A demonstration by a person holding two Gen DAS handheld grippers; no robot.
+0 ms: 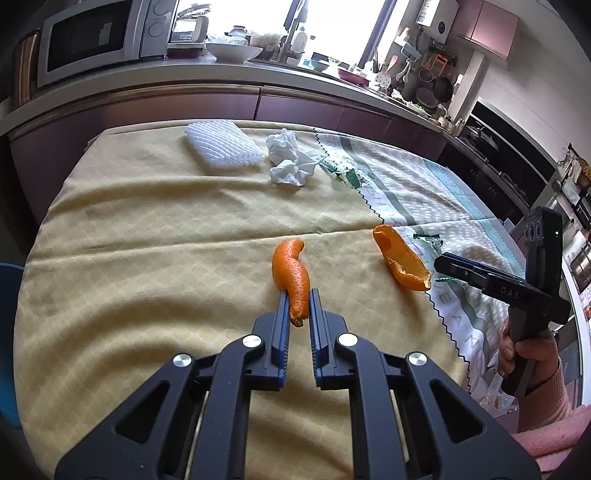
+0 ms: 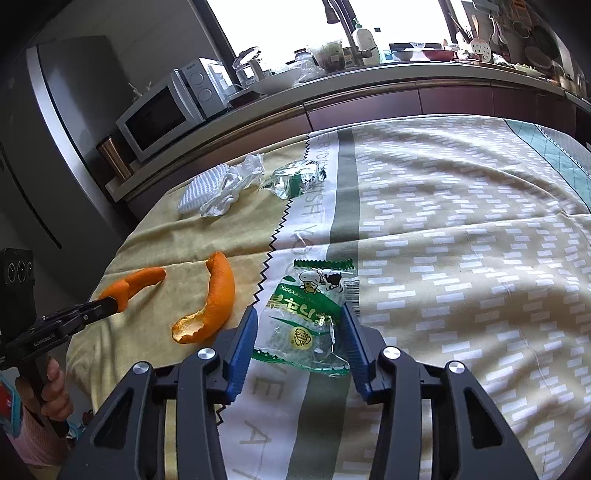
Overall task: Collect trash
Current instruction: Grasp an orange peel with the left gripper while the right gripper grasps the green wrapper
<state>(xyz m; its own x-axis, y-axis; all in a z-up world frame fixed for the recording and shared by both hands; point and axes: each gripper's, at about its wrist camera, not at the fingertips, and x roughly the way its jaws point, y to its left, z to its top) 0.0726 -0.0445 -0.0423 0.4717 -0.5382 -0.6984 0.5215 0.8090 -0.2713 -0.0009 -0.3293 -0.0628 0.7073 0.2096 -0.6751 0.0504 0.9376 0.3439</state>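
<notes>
My left gripper (image 1: 298,295) is shut on the near end of a long orange peel (image 1: 291,275) lying on the yellow cloth; it shows from the side in the right wrist view (image 2: 114,301). A second, curled orange peel (image 1: 400,260) lies to its right (image 2: 214,306). My right gripper (image 2: 299,314) is open, its jaws on either side of a clear green candy wrapper (image 2: 310,314) without touching it. A crumpled white tissue (image 1: 290,158), a white foam net (image 1: 223,146) and another clear green wrapper (image 2: 295,177) lie at the far side.
The table carries a yellow cloth (image 1: 147,229) and a patterned cloth (image 2: 461,240) with a zigzag edge. Behind it runs a counter with a microwave (image 1: 96,35), bowls and a sink tap. A blue chair (image 1: 9,288) stands at the left.
</notes>
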